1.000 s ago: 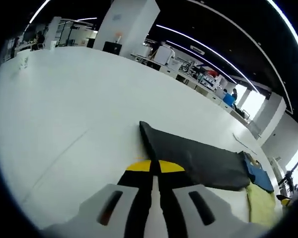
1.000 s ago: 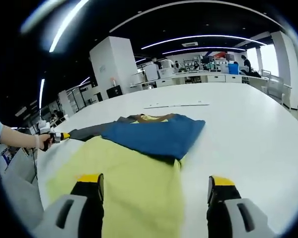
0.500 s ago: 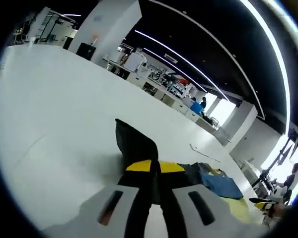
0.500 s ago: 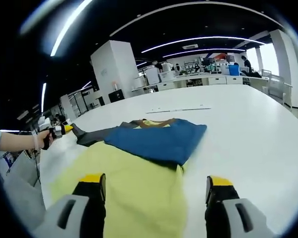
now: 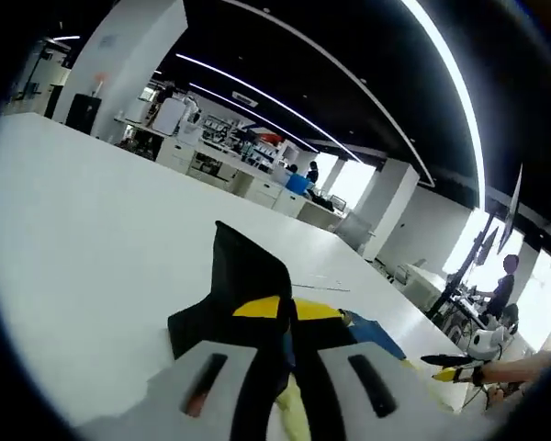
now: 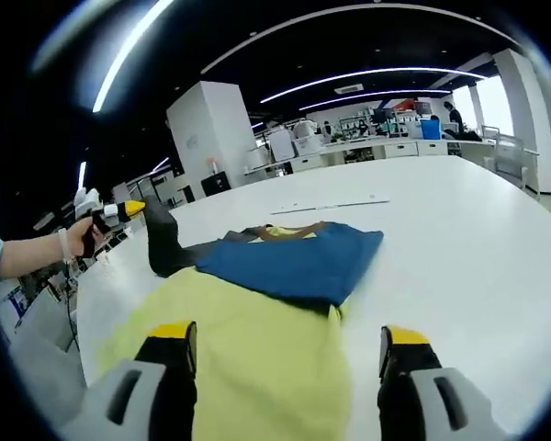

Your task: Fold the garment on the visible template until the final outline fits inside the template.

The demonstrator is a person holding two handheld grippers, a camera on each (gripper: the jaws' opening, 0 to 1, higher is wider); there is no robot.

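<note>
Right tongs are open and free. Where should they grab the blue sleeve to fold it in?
Grip the blue sleeve at its outer corner, the point lying farthest right on the white table. Come in low from the bare table side: that edge lies flat and free, while the inner part rests on the yellow body. The left tongs already lift the black sleeve opposite.

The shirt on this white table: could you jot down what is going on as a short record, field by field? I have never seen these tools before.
surface: white table
garment: shirt with a yellow body, a blue sleeve folded across it and a dark sleeve
left hand-held gripper: shut on the dark sleeve, holding its end up off the table
right hand-held gripper: open, above the yellow body, holding nothing
person: a hand holds the left tool
template: cannot tell; thin lines on the table behind the shirt
</note>
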